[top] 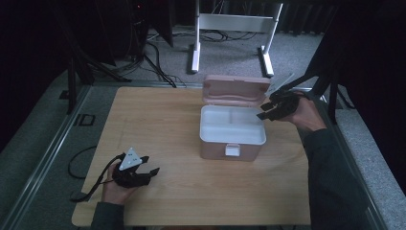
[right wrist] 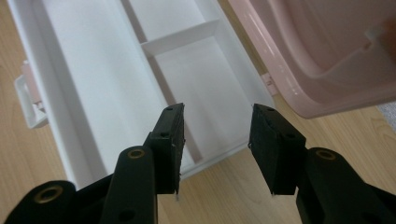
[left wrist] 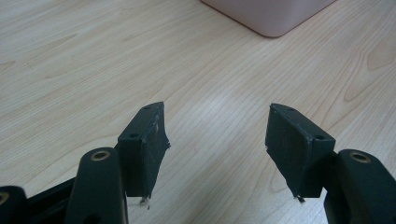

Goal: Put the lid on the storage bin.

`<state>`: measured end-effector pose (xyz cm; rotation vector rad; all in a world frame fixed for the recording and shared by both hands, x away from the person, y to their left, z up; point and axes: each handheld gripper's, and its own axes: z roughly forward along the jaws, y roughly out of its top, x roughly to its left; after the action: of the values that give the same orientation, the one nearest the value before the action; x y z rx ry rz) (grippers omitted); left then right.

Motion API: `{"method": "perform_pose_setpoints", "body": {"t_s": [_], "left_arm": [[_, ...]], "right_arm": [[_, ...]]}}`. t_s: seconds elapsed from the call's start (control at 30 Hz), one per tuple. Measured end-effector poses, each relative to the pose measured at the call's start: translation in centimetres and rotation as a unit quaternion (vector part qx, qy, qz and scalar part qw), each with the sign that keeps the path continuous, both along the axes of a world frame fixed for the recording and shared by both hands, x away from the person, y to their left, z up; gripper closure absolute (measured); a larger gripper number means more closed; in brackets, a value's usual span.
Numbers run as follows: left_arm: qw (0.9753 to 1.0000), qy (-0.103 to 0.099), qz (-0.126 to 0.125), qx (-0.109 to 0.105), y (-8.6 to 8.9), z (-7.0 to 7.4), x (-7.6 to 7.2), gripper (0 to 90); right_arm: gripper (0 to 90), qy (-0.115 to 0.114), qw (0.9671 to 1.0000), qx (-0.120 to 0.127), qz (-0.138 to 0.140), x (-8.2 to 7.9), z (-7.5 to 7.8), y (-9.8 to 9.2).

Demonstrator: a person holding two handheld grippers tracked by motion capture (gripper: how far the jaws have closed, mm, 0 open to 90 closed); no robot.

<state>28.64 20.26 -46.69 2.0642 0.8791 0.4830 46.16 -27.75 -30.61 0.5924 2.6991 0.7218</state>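
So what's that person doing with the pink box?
A person holds a pair of tongs in each hand at a wooden table. The pink box stands open, its lid tipped back and its white tray bare. The right tongs hover open at the box's right edge. The left tongs wait open over the table, away from the box.

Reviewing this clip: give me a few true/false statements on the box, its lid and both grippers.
1. The box has its lid open. True.
2. The left gripper grips the box. False: it rests apart on the table, jaws open and empty.
3. The box's white inside is split into compartments. True.
4. The right gripper is at the box's front latch. False: it is at the back right corner, near the lid.
5. The right gripper holds something. False: its jaws are open and empty.
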Motion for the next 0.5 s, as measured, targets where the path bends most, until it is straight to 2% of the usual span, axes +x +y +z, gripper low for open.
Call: {"method": "perform_pose_setpoints", "body": {"t_s": [0.3, 0.5], "left_arm": [[1.0, -0.001, 0.001, -0.003, 0.1, 0.1, 0.1, 38.3], [1.0, -0.001, 0.002, -0.003, 0.1, 0.1, 0.0, 38.3]], "right_arm": [[55.1, 0.002, 0.9994, 0.006, -0.034, 0.6, -0.1, -0.8], [55.1, -0.004, 0.9977, 0.01, -0.067, 0.9, 0.2, -1.9]]}}
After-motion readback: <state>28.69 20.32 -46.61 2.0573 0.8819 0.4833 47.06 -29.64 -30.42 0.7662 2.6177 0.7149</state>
